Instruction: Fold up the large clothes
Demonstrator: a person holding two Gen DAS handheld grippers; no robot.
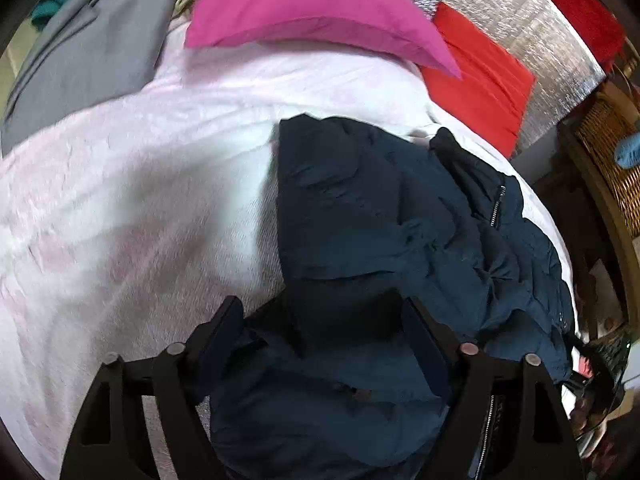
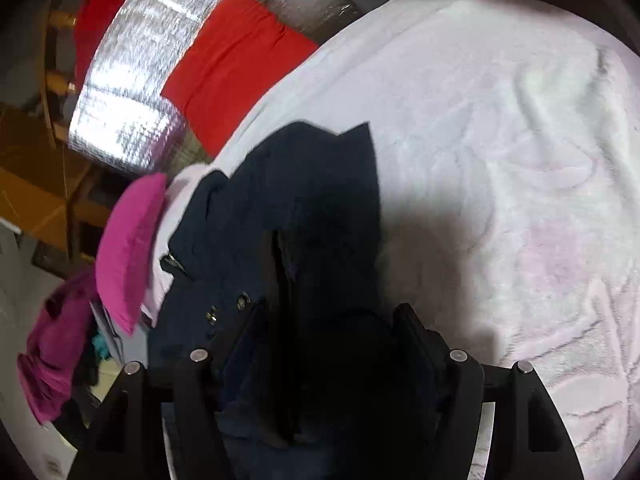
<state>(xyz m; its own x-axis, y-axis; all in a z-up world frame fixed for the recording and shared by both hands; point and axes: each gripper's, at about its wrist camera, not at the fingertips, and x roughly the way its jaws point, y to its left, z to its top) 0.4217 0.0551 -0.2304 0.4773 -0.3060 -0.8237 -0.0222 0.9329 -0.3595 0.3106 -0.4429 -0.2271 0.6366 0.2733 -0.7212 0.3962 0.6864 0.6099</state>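
the navy jacket (image 1: 380, 216) lay crumpled on the pale pink blanket (image 1: 140, 184) covering the bed, its zip showing near the right edge in the left wrist view. the left gripper (image 1: 324, 320) stood over the near part of the jacket, jaws apart, dark cloth between the fingers; whether the pads pressed on it could not be told. the right gripper (image 2: 328, 320) likewise had its jaws apart with jacket cloth (image 2: 280, 208) between them, grip not determinable. a magenta pillow (image 1: 304, 4) and a red pillow (image 1: 480, 80) lay beyond, against a silver foil panel (image 1: 520, 20).
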